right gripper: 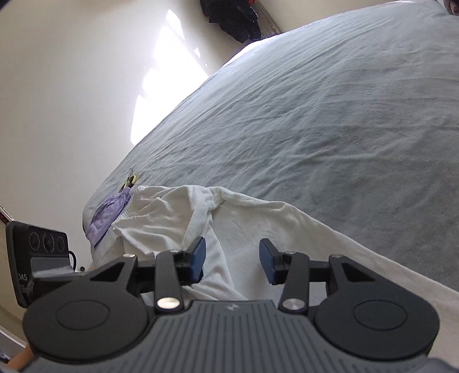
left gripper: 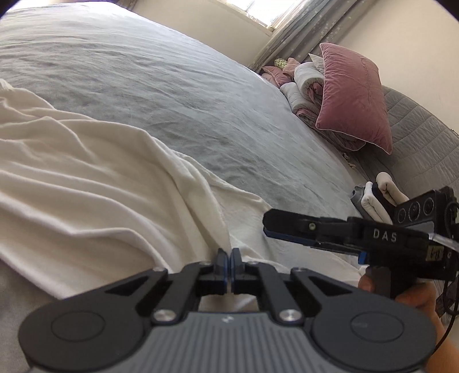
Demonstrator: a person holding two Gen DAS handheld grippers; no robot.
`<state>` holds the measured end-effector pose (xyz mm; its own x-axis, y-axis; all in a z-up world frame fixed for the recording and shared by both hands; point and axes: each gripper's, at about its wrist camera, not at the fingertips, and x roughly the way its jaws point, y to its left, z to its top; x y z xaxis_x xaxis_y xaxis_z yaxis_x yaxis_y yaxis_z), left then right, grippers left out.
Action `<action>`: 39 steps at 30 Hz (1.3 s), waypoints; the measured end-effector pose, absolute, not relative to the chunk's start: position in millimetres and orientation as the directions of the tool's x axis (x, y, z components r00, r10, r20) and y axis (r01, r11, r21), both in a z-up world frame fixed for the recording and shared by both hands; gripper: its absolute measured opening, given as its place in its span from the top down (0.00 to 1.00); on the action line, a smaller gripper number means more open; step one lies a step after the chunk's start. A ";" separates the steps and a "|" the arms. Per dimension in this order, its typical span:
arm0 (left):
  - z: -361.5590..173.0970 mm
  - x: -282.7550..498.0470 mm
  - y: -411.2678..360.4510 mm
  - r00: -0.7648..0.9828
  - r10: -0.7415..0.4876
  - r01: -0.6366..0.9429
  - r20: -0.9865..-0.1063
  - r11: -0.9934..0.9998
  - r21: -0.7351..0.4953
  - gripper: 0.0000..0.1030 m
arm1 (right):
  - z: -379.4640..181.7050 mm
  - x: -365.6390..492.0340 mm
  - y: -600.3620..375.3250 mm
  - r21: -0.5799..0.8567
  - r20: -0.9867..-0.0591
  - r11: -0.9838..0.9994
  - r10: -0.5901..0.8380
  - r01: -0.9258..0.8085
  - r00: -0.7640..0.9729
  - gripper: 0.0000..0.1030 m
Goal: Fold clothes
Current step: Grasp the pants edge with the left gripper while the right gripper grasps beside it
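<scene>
A white garment (left gripper: 86, 172) lies rumpled on the grey bed cover (left gripper: 178, 86), at the near left in the left wrist view. Its folds run together at my left gripper (left gripper: 228, 258), whose jaws are shut on a pinch of the fabric at the garment's near edge. My right gripper (left gripper: 269, 225) comes in from the right, side-on, just above the garment's edge, with a hand beneath it. In the right wrist view the right gripper (right gripper: 233, 259) stands open, and the white garment (right gripper: 172, 218) lies under and between its blue pads (right gripper: 198, 256), which do not press on it.
A pink pillow (left gripper: 352, 94) and rolled bedding (left gripper: 304, 83) sit at the bed's far right. A small stack of folded clothes (left gripper: 373, 198) lies near the right edge. A purple garment (right gripper: 107, 215) rests at the bed's corner by the wall. Dark clothes (right gripper: 232, 17) hang far off.
</scene>
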<state>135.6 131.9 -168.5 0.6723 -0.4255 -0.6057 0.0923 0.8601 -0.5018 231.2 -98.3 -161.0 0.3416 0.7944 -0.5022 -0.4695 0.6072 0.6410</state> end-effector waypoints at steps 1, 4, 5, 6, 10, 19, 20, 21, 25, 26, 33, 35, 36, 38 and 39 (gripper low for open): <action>-168.6 132.7 130.5 0.671 -0.418 0.098 -0.613 0.869 -0.486 0.98 | -163.5 237.5 -94.3 0.675 -0.497 0.591 0.807 -0.442 0.319 0.55; -169.4 126.9 128.6 0.672 -0.412 0.111 -0.615 0.878 -0.466 0.98 | -172.0 251.9 -78.7 0.742 -0.486 0.553 0.833 -0.377 0.265 0.55; -169.6 126.5 128.2 0.673 -0.411 0.114 -0.615 0.879 -0.462 0.98 | -175.8 257.5 -72.0 0.761 -0.483 0.543 0.839 -0.355 0.250 0.55; -170.1 126.3 127.9 0.673 -0.410 0.117 -0.616 0.881 -0.458 0.98 | -178.9 262.4 -65.6 0.777 -0.477 0.532 0.846 -0.336 0.237 0.55; -172.3 126.2 129.4 0.673 -0.416 0.127 -0.612 0.880 -0.458 0.98 | -186.0 278.6 -42.6 0.827 -0.446 0.493 0.868 -0.269 0.219 0.55; -173.3 128.0 133.5 0.672 -0.432 0.130 -0.601 0.869 -0.478 0.97 | -194.6 295.8 -33.5 0.917 -0.344 0.387 0.891 -0.098 0.296 0.55; -173.7 127.6 133.8 0.671 -0.435 0.135 -0.601 0.868 -0.478 0.96 | -196.6 296.1 -36.3 0.924 -0.335 0.374 0.892 -0.078 0.303 0.55; -174.1 127.3 134.1 0.669 -0.438 0.139 -0.600 0.867 -0.478 0.95 | -198.2 295.3 -38.3 0.928 -0.333 0.368 0.892 -0.063 0.305 0.55; -176.7 126.8 134.1 0.665 -0.446 0.145 -0.598 0.864 -0.482 0.95 | -196.0 286.9 -45.6 0.929 -0.338 0.368 0.891 -0.047 0.301 0.55; -177.4 126.3 134.5 0.665 -0.448 0.144 -0.597 0.862 -0.486 0.95 | -194.0 284.7 -46.6 0.924 -0.350 0.380 0.889 -0.048 0.296 0.55; -178.4 123.8 135.9 0.668 -0.456 0.138 -0.588 0.853 -0.503 0.92 | -185.5 287.2 -28.7 0.843 -0.486 0.527 0.832 -0.105 0.269 0.85; -177.7 124.0 136.9 0.667 -0.463 0.141 -0.585 0.848 -0.511 0.90 | -183.3 291.8 -29.6 0.840 -0.484 0.530 0.827 -0.112 0.288 0.87; -178.3 123.8 138.2 0.665 -0.468 0.140 -0.582 0.844 -0.518 0.90 | -180.9 295.0 -31.2 0.844 -0.469 0.523 0.829 -0.122 0.304 0.90; -179.5 124.7 141.6 0.661 -0.484 0.135 -0.574 0.829 -0.543 0.87 | -175.7 301.5 -33.7 0.840 -0.453 0.522 0.825 -0.148 0.337 0.91; -180.2 125.3 143.3 0.657 -0.495 0.131 -0.568 0.818 -0.560 0.84 | -172.6 304.7 -34.2 0.825 -0.460 0.540 0.814 -0.168 0.355 0.92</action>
